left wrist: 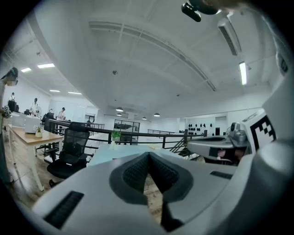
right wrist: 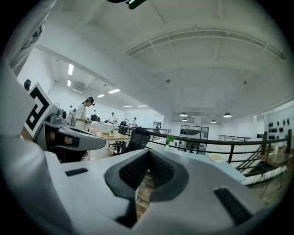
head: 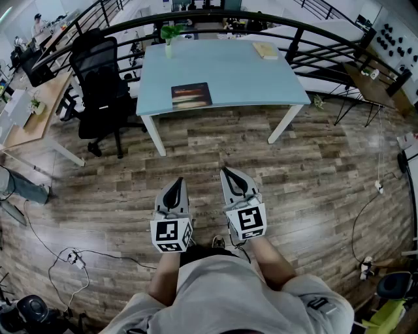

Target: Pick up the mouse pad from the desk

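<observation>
A dark mouse pad [head: 191, 95] with a brownish picture lies near the front edge of the light blue desk [head: 228, 75]. Both grippers are held side by side over the wooden floor, well short of the desk. My left gripper [head: 175, 186] is shut with nothing in it, and so is my right gripper [head: 231, 173]. In the left gripper view the closed left gripper [left wrist: 148, 156] points level at the desk [left wrist: 120, 150]. In the right gripper view the closed right gripper [right wrist: 148, 154] faces the desk [right wrist: 206, 164] too. The pad is hidden in both gripper views.
A black office chair [head: 99, 85] stands left of the desk. On the desk are a small potted plant [head: 170, 34] and a tan book [head: 266, 50]. A black railing [head: 215, 16] curves behind. Cables and a power strip [head: 74, 259] lie on the floor.
</observation>
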Demonstrator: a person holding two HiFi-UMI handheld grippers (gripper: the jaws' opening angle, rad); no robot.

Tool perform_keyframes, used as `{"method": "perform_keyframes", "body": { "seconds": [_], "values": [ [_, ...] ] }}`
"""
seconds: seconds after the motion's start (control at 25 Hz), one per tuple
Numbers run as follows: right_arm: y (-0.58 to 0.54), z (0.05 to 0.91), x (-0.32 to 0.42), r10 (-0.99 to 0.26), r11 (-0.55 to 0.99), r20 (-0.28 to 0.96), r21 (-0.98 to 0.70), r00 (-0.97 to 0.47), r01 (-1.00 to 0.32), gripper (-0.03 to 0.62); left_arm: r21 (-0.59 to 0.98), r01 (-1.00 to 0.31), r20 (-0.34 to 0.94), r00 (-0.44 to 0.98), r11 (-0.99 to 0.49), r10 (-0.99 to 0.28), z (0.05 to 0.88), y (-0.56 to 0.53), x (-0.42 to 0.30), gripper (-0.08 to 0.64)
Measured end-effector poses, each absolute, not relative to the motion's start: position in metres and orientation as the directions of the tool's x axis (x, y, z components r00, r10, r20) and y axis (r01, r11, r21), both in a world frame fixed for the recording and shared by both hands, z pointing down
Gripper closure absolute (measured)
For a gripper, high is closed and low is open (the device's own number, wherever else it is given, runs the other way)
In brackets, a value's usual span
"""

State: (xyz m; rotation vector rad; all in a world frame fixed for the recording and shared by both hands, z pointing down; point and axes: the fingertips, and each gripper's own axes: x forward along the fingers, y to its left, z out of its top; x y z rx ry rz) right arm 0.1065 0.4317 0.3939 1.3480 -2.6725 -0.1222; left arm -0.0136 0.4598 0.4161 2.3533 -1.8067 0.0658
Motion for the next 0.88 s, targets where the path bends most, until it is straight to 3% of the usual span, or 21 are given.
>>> {"method": "perform_keyframes", "body": {
  "seconds": [0.36,0.88],
  "values": [
    [0.436,0.397,0.140,-0.775,0.632,0.057,0.096,-0.629,-0.769,0.589,0.124,-0.962,0.155,0.261,-0.244,-0.953,0.420,0.464,0.033,0.549],
    [0.449,0.432,0.151,-0.718,0.694,0.084,0.011,-0.691,-0.720,0.588,0.114,-0.969,0.238,0.240,-0.219,-0.941,0.454,0.486,0.044,0.549]
  ]
}}
